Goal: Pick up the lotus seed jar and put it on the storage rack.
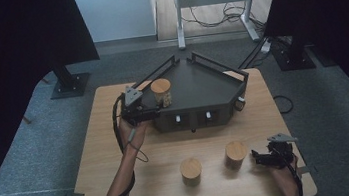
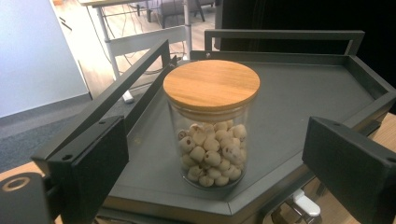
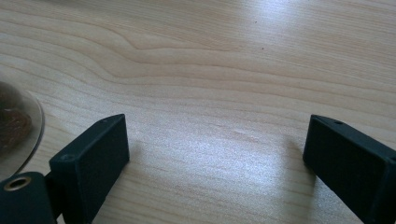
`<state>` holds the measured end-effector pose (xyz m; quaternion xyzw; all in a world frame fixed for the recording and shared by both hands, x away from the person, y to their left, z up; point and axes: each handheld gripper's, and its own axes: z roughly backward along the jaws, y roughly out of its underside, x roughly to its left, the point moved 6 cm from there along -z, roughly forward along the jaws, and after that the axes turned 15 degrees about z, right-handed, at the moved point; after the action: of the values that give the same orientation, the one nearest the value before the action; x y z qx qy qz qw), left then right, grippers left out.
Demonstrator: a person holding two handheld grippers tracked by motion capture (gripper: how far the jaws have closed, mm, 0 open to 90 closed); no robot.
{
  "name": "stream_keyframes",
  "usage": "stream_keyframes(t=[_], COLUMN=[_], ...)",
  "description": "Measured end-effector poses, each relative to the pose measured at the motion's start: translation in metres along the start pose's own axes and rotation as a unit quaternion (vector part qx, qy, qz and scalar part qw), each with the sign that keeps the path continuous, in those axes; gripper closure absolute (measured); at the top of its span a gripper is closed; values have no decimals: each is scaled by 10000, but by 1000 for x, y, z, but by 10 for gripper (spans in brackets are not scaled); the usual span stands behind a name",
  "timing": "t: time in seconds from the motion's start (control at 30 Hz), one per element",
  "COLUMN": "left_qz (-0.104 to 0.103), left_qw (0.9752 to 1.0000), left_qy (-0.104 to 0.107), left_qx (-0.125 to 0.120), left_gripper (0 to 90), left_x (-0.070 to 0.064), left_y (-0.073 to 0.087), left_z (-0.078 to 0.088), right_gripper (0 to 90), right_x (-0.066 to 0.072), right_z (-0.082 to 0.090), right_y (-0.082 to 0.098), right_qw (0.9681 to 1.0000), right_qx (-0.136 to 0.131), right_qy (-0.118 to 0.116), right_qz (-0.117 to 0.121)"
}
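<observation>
So, left gripper: jaws wide apart, empty
Jar of pale nuts: standing on dark tray
Right gripper: gaping over bare table

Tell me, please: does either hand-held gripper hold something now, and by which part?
Nothing is held. The left hand-held gripper stands open, apart from the jar on the tray; the right hand-held gripper is open over the table.

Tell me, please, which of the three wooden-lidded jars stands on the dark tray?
The jar of pale round pieces, in front of the left gripper. It stands on the dark tray; the other two jars stand on the wooden table.
</observation>
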<state>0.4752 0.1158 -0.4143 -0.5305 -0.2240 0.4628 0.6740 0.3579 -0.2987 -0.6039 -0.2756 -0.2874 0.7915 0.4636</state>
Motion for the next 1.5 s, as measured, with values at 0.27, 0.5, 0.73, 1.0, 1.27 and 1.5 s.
stream_keyframes(t=[0.27, 0.5, 0.73, 1.0, 1.27, 1.5], left_qz=[14, 35, 55, 86, 103, 96], left_qw=[10000, 10000, 10000, 9999, 9999, 9999], left_qy=[-18, -7, -1, 17, 27, 54], left_qx=[-4, -18, -37, -67, -83, -93], left_gripper=[71, 72, 72, 72, 72, 71], left_x=[3, 4, 5, 6, 6, 5], left_y=[3, 5, 6, 7, 8, 9], left_z=[6, 10, 15, 21, 25, 31], right_gripper=[63, 63, 63, 63, 63, 63], right_x=[0, 0, 0, 0, 0, 0], right_z=[0, 0, 0, 0, 0, 0], right_y=[0, 0, 0, 0, 0, 0], right_qw=[10000, 10000, 10000, 10000, 10000, 10000], right_qx=[-1, -1, -1, 0, 0, 0], right_qy=[3, 4, 5, 6, 7, 7], right_qz=[-2, -1, -1, -2, -3, -6])
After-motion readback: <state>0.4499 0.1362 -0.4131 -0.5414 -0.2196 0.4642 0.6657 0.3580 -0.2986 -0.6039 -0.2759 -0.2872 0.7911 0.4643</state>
